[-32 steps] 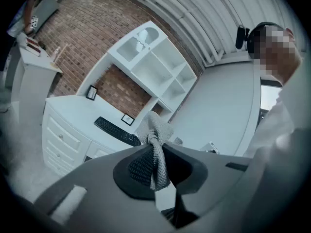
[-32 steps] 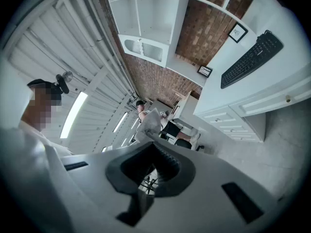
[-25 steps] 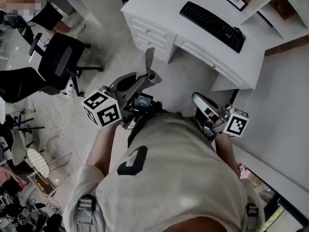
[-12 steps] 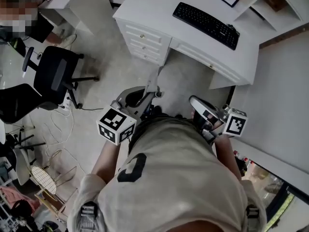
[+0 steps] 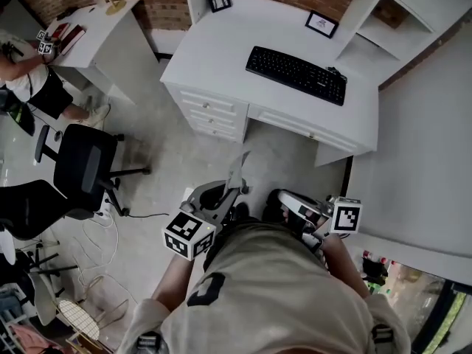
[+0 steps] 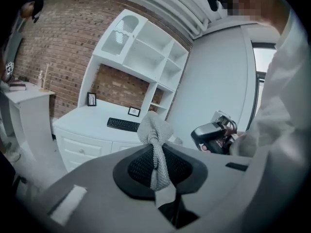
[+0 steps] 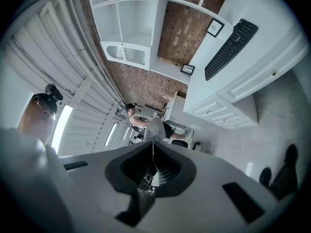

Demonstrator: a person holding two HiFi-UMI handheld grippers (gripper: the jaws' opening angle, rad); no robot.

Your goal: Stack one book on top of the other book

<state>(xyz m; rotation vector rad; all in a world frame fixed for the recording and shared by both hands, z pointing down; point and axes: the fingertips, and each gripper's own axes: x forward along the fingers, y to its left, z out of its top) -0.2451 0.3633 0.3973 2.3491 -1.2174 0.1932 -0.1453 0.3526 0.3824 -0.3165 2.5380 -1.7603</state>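
Left gripper [image 6: 154,130]: jaws together, empty, held close to the torso.
Right gripper [image 7: 154,129]: jaws together, empty, also tucked in.
Books: none on the white desk [image 5: 221,57]. The reddish items [image 5: 68,35] on the far-left side table [image 5: 110,28] may be them, unclear.
Why: nothing within reach, so both are likely idle.

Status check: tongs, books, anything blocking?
Left tongs shut, empty; right tongs likewise. No books seen on desk near keyboard. Office chair off left, not blocking.

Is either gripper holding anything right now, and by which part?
Nothing is held: the left gripper and the right gripper each have jaws shut together with nothing between them.
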